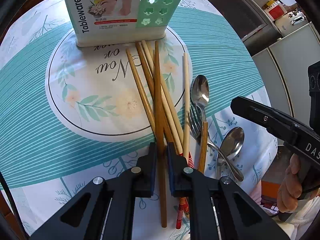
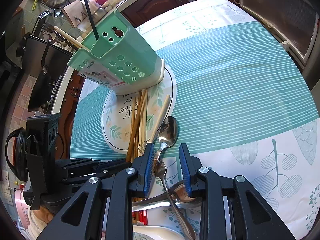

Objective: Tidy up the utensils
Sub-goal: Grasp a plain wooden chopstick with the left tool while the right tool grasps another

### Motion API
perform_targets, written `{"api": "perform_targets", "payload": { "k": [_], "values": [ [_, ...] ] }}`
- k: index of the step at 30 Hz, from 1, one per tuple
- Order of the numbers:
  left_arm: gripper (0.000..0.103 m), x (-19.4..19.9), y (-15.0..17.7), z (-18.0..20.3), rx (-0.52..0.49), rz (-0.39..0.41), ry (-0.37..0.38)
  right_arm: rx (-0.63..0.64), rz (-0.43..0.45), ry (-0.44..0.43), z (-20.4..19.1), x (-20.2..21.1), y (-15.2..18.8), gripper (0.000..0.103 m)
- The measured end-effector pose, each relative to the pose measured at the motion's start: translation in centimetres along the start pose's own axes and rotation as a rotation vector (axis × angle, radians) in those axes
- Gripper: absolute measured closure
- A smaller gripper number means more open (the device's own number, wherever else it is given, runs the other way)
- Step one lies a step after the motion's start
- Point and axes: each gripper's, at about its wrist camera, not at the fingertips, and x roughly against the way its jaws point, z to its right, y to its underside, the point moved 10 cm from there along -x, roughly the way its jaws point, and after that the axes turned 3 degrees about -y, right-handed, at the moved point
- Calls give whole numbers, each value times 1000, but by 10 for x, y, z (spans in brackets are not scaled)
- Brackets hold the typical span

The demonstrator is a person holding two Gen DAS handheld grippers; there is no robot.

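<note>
In the left wrist view, my left gripper point(image 1: 161, 166) points steeply down and is shut on a dark brown chopstick point(image 1: 158, 92), the top one of a crossed pile of wooden chopsticks point(image 1: 140, 84). The pile lies in front of the green utensil holder point(image 1: 112, 10). Beside it lie two steel spoons point(image 1: 200, 92), a wooden-handled fork point(image 1: 195, 122) and red striped chopsticks point(image 1: 181, 210). My right gripper point(image 2: 167, 170) hangs open over the fork point(image 2: 160, 166) and a spoon point(image 2: 168, 130), gripping nothing. The holder point(image 2: 120, 64) has a pale chopstick and a black stick in it.
A teal striped tablecloth point(image 1: 40, 100) covers the round table. A white ceramic spoon point(image 2: 156, 232) lies at the near edge. Pots and a hanging pan point(image 2: 40, 86) stand on the kitchen counter to the left. A hand point(image 1: 290, 188) holds the right gripper.
</note>
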Motion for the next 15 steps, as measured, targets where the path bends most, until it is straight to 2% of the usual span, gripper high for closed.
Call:
{"api": "perform_targets", "payload": {
  "k": [6, 15],
  "values": [
    [94, -2, -3, 5, -32, 2, -29, -1, -8, -14, -1, 0, 1, 76],
    [99, 4, -5, 1, 2, 56, -12, -17, -6, -24, -1, -1, -8, 76]
  ]
}}
